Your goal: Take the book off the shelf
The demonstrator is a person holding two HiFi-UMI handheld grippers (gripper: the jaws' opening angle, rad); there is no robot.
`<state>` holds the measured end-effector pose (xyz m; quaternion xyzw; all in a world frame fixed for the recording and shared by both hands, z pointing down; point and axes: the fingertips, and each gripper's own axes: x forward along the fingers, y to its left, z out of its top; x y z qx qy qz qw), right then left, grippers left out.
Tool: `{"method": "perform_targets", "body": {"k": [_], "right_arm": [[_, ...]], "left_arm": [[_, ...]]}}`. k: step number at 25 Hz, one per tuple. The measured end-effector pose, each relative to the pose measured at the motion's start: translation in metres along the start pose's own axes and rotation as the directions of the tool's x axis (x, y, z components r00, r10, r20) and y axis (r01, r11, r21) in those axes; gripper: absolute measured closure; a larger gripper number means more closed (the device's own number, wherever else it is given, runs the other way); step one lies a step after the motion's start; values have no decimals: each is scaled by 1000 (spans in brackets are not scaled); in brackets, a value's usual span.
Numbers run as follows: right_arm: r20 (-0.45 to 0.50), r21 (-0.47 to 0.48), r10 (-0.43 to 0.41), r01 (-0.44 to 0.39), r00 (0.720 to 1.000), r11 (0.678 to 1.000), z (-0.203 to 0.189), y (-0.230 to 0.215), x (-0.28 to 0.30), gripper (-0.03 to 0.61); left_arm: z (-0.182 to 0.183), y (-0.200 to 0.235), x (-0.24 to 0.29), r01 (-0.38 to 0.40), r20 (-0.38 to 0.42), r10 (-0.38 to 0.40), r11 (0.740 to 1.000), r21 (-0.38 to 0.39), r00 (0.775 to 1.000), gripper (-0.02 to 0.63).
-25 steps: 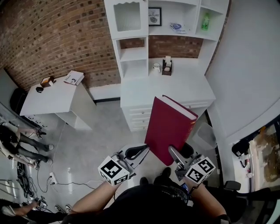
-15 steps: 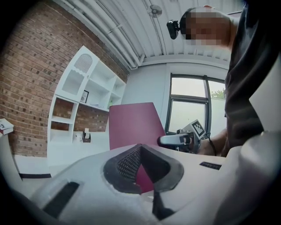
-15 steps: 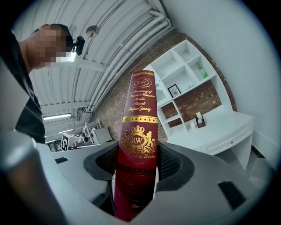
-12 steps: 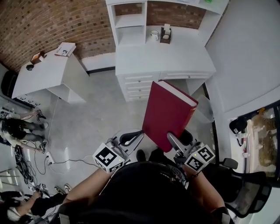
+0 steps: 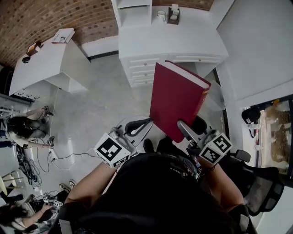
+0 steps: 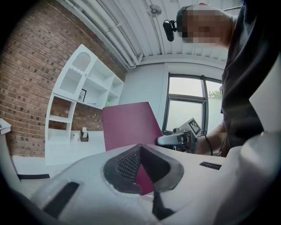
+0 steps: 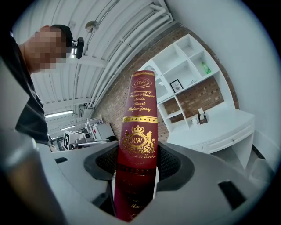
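ok so as far as I can tell the main bit is done: the book [image 5: 176,100] is clear of the shelf unit [image 7: 184,66] and held out in mid-air over the floor, well apart from the white worktop [image 5: 183,39] under those shelves. It's a fat red hardback, standing roughly upright, with the gold-lettered spine facing the right gripper's camera

right tongs [image 5: 182,128] have it low down, straddling the spine. The jaws are spread wide because the book is thick, and in the right gripper view the pads sit against a cover on each side. That's a proper grip imo

left tongs [image 5: 145,122] are at the lower corner on the opposite edge. In the left gripper view the pads are almost together with just a thin wedge of red between them, so I read that as nipping the edge of the cover, not the whole block. Looks more like a steadying hold than a carrying one, and I wouldn't swear how firm it is

what's left? Not much going by the task line, nothing says where the book ends up. If it needs setting down, the worktop has a mug [image 5: 161,15] and a small caddy [image 5: 173,13] at the back and bare space in front
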<state>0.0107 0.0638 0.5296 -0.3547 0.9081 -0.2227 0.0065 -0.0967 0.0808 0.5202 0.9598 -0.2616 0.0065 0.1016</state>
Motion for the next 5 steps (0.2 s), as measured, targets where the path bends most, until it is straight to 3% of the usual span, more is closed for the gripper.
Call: {"method": "perform_targets", "body": {"k": [5], "right_arm": [[-7, -2, 10, -10, 1000, 1000, 3, -3, 5, 344]], "left_arm": [[1, 2, 3, -2, -3, 1, 1000, -6, 1000, 606]]}}
